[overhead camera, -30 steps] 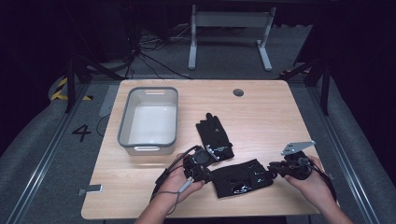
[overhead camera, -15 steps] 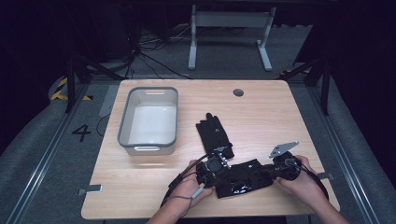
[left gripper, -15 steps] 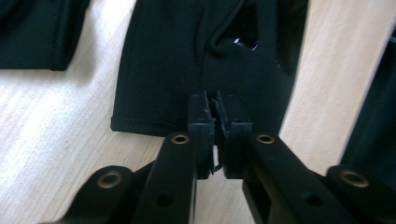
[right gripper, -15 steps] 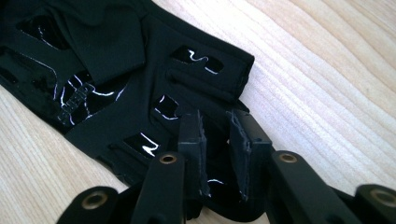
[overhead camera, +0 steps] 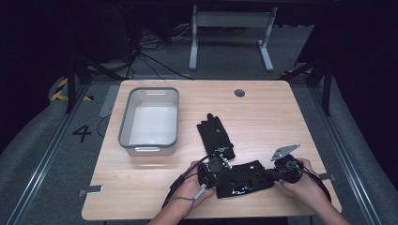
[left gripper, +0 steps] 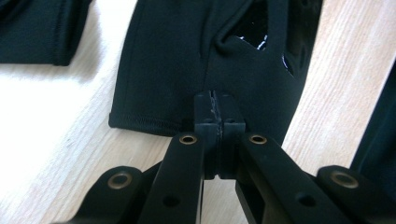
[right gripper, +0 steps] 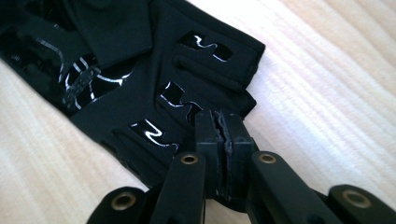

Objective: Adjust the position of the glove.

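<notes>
1. High view: wooden worktop (overhead camera: 155, 187) in a dark room. One black glove (overhead camera: 244, 178) lies along the front edge, between the left gripper (overhead camera: 212, 169) and the right gripper (overhead camera: 281, 169). A second glove (overhead camera: 215, 132) sits mid-table; the grey bin (overhead camera: 149, 117) stands near the back-left corner.
2. Left gripper view: jaws closed, pinching fabric just above the cuff hem (left gripper: 140, 122) – a detail unreadable from above.
3. Right gripper view: jaws closed on the finger end; glossy print (right gripper: 149, 132) visible.
4. Judgement: lift both ends together, level – uneven pull risks slipping a pinch.
</notes>
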A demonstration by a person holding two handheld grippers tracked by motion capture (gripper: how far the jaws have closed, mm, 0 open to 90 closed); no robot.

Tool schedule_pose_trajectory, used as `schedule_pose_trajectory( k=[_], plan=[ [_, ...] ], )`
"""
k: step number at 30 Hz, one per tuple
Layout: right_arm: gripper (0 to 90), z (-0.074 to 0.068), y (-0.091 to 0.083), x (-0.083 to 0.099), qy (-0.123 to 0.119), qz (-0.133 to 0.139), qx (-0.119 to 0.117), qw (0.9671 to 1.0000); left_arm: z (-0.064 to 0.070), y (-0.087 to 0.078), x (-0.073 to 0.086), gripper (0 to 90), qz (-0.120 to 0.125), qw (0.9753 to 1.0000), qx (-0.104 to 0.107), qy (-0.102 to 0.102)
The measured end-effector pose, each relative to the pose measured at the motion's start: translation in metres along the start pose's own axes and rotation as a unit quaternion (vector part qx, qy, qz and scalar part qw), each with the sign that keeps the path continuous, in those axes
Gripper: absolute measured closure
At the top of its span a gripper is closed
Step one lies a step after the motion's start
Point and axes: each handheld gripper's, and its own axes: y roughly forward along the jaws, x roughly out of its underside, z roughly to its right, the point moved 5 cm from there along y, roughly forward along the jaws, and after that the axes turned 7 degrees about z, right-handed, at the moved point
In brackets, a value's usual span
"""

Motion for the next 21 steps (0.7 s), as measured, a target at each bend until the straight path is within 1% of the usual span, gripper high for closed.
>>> schedule_pose_trajectory(
  k=[2, 4, 5, 6, 7, 9, 10, 12, 13, 14, 15, 16, 17, 18, 19, 21],
  plan=[
    [87.4, -0.002, 0.0, 0.001, -0.001, -0.002, -0.003, 1.0, -0.002, -0.001, 0.001, 89.8, 0.001, 1.0, -0.007, -0.002],
    [87.5, -0.008, -0.001, 0.003, -0.002, -0.004, -0.01, 0.9999, -0.005, -0.003, 0.002, 89.7, -0.001, 0.9999, -0.012, -0.005],
    [87.5, -0.014, -0.003, 0.005, -0.003, -0.008, -0.015, 0.9999, -0.007, -0.004, 0.003, 89.7, 0.0, 0.9999, -0.012, -0.008],
    [87.5, -0.014, -0.003, 0.005, -0.003, -0.008, -0.015, 0.9999, -0.007, -0.004, 0.003, 89.7, 0.0, 0.9999, -0.012, -0.008],
    [87.5, -0.018, -0.004, 0.006, -0.005, -0.011, -0.019, 0.9997, -0.008, -0.005, 0.004, 89.6, 0.001, 0.9999, -0.013, -0.01],
    [87.6, -0.02, -0.005, 0.005, -0.012, -0.012, -0.021, 0.9996, -0.009, -0.006, 0.004, 88.3, 0.001, 0.9999, -0.011, -0.011],
    [87.7, -0.02, -0.006, 0.004, -0.012, -0.009, -0.02, 0.9997, -0.009, -0.007, 0.004, 86.5, 0.003, 0.9999, -0.008, -0.011],
    [88.9, -0.018, -0.01, 0.0, -0.012, 0.001, -0.017, 0.9998, -0.01, -0.011, 0.004, 81.3, 0.01, 0.9998, -0.008, -0.013],
    [89.0, -0.016, -0.013, -0.003, -0.012, 0.006, -0.016, 0.9998, -0.012, -0.015, 0.004, 78.0, 0.015, 0.9997, -0.015, -0.015],
    [89.0, -0.016, -0.013, -0.003, -0.012, 0.006, -0.016, 0.9998, -0.012, -0.015, 0.004, 75.0, 0.015, 0.9997, -0.015, -0.015],
    [89.0, -0.013, -0.017, -0.009, -0.011, 0.015, -0.012, 0.9998, -0.013, -0.018, 0.004, 73.5, 0.019, 0.9995, -0.016, -0.017],
    [89.0, -0.012, -0.019, -0.012, -0.011, 0.019, -0.011, 0.9997, -0.015, -0.024, 0.004, 72.7, 0.03, 0.9991, -0.016, -0.025],
    [88.9, -0.012, -0.02, -0.015, -0.011, 0.024, -0.01, 0.9996, -0.015, -0.024, 0.004, 72.0, 0.03, 0.9991, -0.016, -0.025],
    [88.8, -0.011, -0.021, -0.018, -0.012, 0.026, -0.01, 0.9995, -0.018, -0.031, 0.004, 71.5, 0.041, 0.9985, -0.016, -0.032],
    [88.0, -0.011, -0.022, -0.021, -0.015, 0.03, -0.01, 0.9994, -0.019, -0.034, 0.004, 70.9, 0.047, 0.9981, -0.015, -0.037],
    [86.6, -0.011, -0.023, -0.027, -0.01, 0.037, -0.009, 0.9992, -0.021, -0.037, 0.004, 70.0, 0.05, 0.9977, -0.017, -0.041]
  ],
)
